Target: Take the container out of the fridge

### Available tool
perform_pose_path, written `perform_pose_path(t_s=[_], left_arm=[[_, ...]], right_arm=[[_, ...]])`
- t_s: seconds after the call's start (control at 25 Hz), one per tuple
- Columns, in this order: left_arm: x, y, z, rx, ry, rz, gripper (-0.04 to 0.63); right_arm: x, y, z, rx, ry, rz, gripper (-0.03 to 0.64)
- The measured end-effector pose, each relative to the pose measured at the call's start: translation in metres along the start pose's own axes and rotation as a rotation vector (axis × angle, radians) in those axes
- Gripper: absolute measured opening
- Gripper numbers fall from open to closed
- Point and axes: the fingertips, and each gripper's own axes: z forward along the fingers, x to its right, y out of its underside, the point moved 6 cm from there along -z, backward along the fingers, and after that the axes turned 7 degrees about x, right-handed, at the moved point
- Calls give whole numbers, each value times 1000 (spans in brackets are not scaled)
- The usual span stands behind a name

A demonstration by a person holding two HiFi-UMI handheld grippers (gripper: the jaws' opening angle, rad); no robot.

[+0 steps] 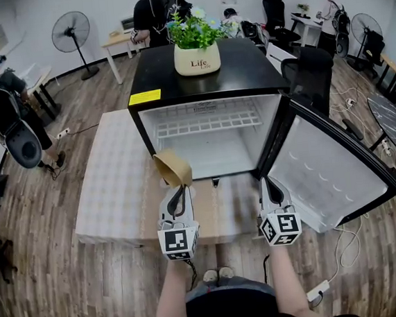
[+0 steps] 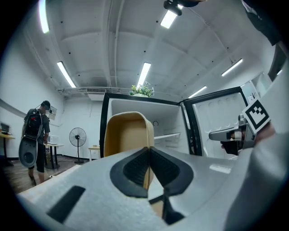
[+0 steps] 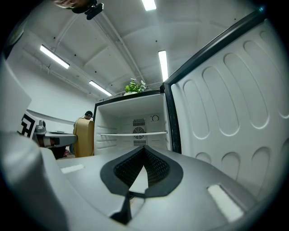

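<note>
Left gripper [image 1: 178, 188]: jaws closed on one wall of the container [image 1: 173, 167], pinched at the rim. Right gripper [image 1: 265, 181]: jaws shut, nothing between them, hanging just beside the door [image 1: 331, 169].

Container: tan tub with rounded corners. It is held clear of the fridge [image 1: 245, 66], in front of the lower left corner of the opening, and rests on nothing. It sits tilted, with its mouth turned toward the left gripper's camera. The inside looks empty in the left gripper view.

Handling, as a judgement:
- Thin wall and probably light, or a one-wall pinch would not carry it like this.
- The wall probably flexes, and a hard squeeze may crease it.
- Surface looks matte, not slick.
- A single rim hold lets the tub swing. A hold near a corner, where the wall is stiffer, seems better.
- The free right gripper could steady the far rim.

Fridge: small and black, door swung wide to the right. The cavity is white with one wire shelf [image 1: 205, 124] and is otherwise bare. A plant pot [image 1: 197, 58] stands near the front edge of the top, and a yellow label [image 1: 145, 97] sits at the front left corner.

The fridge stands on a pale checked mat [image 1: 109, 177], at the mat's right side. The floor [image 1: 56, 272] around it is wood plank.

Room: white walls, strip lights, desks, chairs, standing fans [image 1: 71, 32], cables on the floor. Several people stand well apart from the fridge.
</note>
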Motion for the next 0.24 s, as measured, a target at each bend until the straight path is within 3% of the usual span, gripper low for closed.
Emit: perform_pose_path(t_s=[0.24], left_arm=[[4,1,2,-7,7,4,15]], right_arm=[[3,1,0,-3,1,10,6]])
